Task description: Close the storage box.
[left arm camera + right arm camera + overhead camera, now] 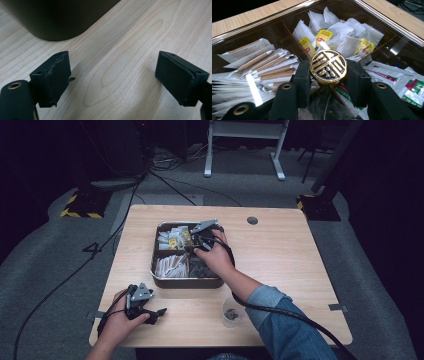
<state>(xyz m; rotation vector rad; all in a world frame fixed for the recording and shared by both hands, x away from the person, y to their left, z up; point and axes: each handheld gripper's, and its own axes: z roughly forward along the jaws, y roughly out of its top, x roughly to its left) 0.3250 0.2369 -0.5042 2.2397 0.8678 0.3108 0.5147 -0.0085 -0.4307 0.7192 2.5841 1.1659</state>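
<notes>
Right gripper view has the right tongs (pixel 328 75) clamped on a gold disc (pixel 328 66) held above the tray (pixel 384 18), over its centre dividers. To do this well, I'd keep the squeeze even and lift straight up, clear of the tea bags (pixel 342 37). Left tongs (pixel 112 80) rest apart on the desk (pixel 140 30), just beside the tray's near corner.

Right tool (pixel 328 75) gripping gold disc (pixel 328 66), above divided tray (pixel 387 21)
</notes>
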